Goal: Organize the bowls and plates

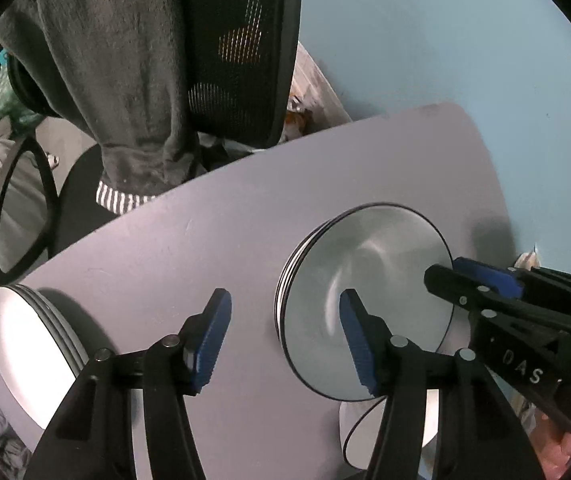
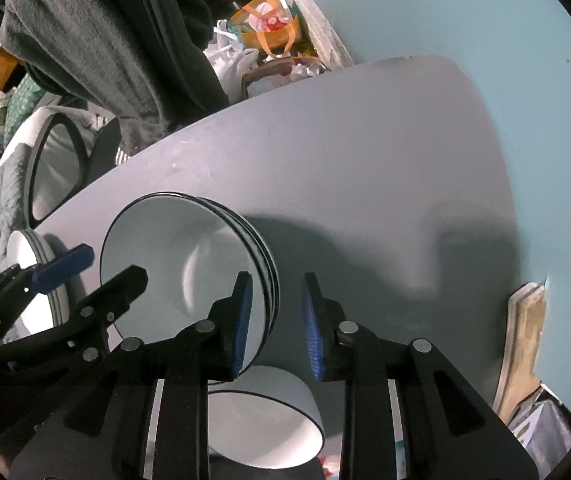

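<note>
A stack of white, black-rimmed bowls (image 1: 369, 276) (image 2: 173, 260) stands on the grey table (image 1: 205, 240). My left gripper (image 1: 285, 320) (image 2: 97, 270) straddles the stack's left rim, one finger inside the top bowl and one outside. Its jaws are wide apart and the pads do not press on the rim. My right gripper (image 2: 277, 316) (image 1: 459, 270) straddles the opposite rim, with a narrow gap showing between the outer pad and the bowls. A single bowl (image 2: 269, 412) (image 1: 389, 428) lies close under the grippers. A stack of white plates (image 1: 25, 344) (image 2: 31, 276) rests at the table's left end.
An office chair (image 1: 241, 60) draped with a dark garment (image 1: 117, 80) stands behind the table's far edge. A round black-rimmed object (image 2: 55, 168) sits beside it. Bags and clutter (image 2: 269, 24) lie beyond the far corner. The table's right half (image 2: 385, 160) is bare.
</note>
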### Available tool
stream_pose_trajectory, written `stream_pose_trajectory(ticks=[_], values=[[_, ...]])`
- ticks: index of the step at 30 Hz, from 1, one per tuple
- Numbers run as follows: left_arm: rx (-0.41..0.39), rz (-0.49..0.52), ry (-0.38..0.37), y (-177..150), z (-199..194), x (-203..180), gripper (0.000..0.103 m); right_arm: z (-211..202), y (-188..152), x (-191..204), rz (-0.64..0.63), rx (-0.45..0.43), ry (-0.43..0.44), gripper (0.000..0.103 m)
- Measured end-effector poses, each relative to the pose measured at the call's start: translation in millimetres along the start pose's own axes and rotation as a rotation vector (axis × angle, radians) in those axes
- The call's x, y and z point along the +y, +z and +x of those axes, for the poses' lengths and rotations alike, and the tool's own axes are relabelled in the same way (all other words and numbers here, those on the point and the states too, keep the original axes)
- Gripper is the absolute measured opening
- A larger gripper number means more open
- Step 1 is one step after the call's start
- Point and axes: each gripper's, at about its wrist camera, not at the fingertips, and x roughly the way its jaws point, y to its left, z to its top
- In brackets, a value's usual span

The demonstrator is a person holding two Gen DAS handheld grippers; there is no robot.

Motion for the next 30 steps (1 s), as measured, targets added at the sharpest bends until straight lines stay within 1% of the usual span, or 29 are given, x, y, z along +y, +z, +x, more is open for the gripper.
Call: stream_pose_trajectory(ticks=[2, 4, 6, 9, 13, 15, 18, 19, 21, 23, 30], values=[[-0.015, 0.001, 0.009, -2.2, -4.0, 1.8, 0.057, -2.8, -2.0, 0.3, -0.001, -0.009, -0.007, 0.025], [-0.022, -0.006, 0.008, -4.3, -8.5, 3.1, 0.057, -8.1, -5.1, 1.8, -0.008, -0.025, -0.019, 0.028], [-0.029, -0.020, -0.004, -7.2, -13.6, 6.0, 0.057, -14.8, -8.1, 3.1, -0.013, -0.048, -0.030, 0.039], [-0.050, -0.034, -0.019, -12.7, -25.5, 8.8, 0.058, -27.8, -13.3, 6.7, -0.019, -0.084, -0.033, 0.047], [-0.099, -0.044, -0.034, -20.5, -47.3, 10.0, 0.058, -45.1, -19.4, 12.7, -0.024, -0.128, -0.034, 0.049], [-0.130, -0.043, -0.037, -24.7, -59.5, 10.2, 0.059, -55.6, -22.5, 16.4, -0.027, -0.153, -0.034, 0.052], [-0.180, -0.032, -0.036, -31.5, -77.9, 9.8, 0.064, -70.3, -28.4, 22.4, -0.034, -0.192, -0.044, 0.054], [-0.198, -0.026, -0.034, -33.7, -84.6, 9.0, 0.065, -75.4, -30.6, 24.6, -0.037, -0.204, -0.049, 0.055], [-0.231, -0.012, -0.032, -37.9, -96.4, 8.2, 0.065, -84.2, -34.6, 28.6, -0.040, -0.225, -0.048, 0.060], [-0.259, 0.005, -0.026, -43.7, -108.4, 6.6, 0.065, -92.3, -38.6, 32.2, -0.042, -0.244, -0.042, 0.062], [-0.338, 0.050, -0.032, -65.9, -139.3, 4.0, 0.068, -119.0, -55.0, 43.8, -0.026, -0.317, -0.042, 0.063]])
